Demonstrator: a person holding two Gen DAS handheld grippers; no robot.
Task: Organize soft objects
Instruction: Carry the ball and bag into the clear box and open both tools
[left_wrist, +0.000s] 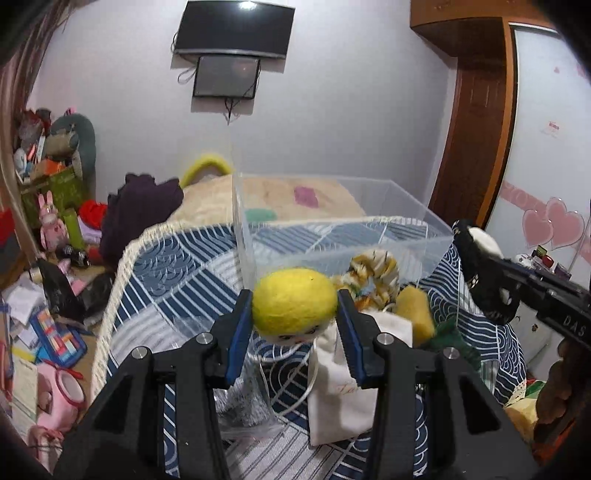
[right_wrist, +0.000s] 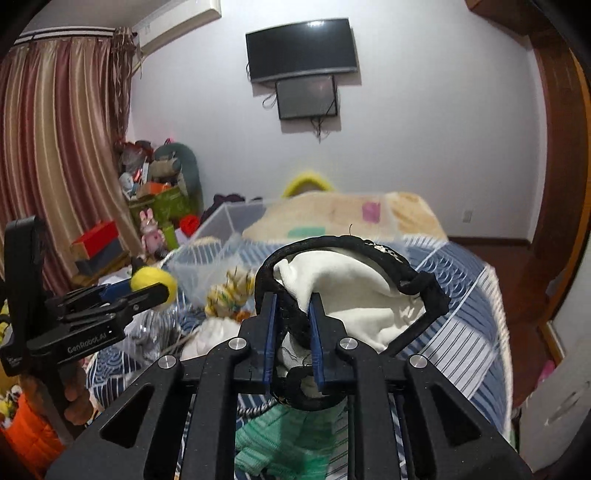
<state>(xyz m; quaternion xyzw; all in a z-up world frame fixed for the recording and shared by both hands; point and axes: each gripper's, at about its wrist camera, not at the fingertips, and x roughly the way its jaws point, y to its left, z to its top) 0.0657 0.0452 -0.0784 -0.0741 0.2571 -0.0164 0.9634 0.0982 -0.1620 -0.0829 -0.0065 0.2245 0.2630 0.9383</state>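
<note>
**Both grippers loaded above the bed**

My left gripper (left_wrist: 294, 322) pinches the yellow doll head (left_wrist: 293, 306) before the clear box (left_wrist: 332, 236). My right gripper (right_wrist: 292, 332) clamps a black-and-white cloth piece (right_wrist: 351, 291); its lower part is hidden.

My left gripper (left_wrist: 294, 314) has the clear box (left_wrist: 332, 236) just ahead, its top open and its near wall in my way. A rope toy (left_wrist: 373, 273), yellow plush (left_wrist: 417, 310) and white pouch (left_wrist: 347, 384) crowd the bed (left_wrist: 177, 273) beside it; the bedspread left of the box lies bare.
</note>
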